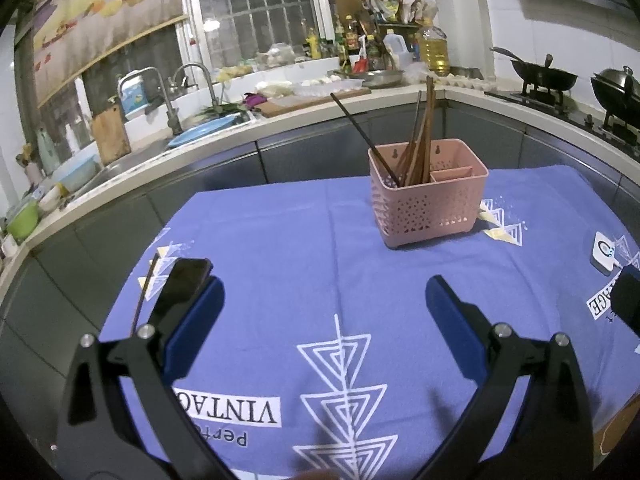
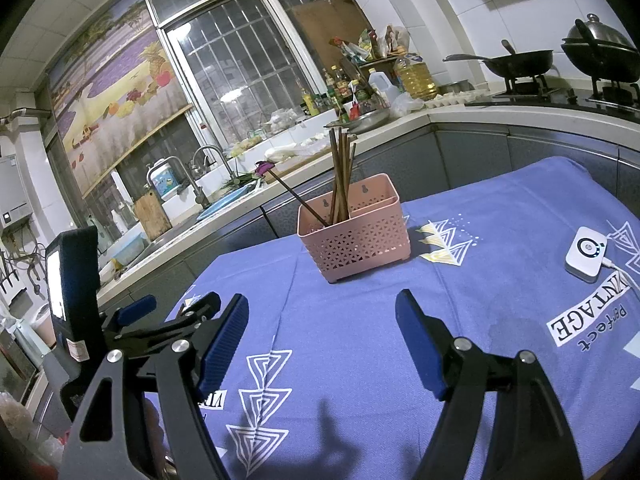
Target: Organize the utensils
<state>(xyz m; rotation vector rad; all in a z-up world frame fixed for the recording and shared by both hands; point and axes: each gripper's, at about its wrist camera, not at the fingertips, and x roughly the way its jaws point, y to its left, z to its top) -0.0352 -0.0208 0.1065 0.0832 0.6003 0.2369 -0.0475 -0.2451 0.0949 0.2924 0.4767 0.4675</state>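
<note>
Both grippers gape empty: left gripper (image 1: 324,308), right gripper (image 2: 320,332); one stray chopstick (image 1: 145,292) lies lower left, lengthwise just outside the left's fingers, nearer that hand.

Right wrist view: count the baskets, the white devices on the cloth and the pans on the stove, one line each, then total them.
Pink basket: 1
White device: 1
Stove pans: 2 (open wok, lidded wok)
Total: 4
</note>
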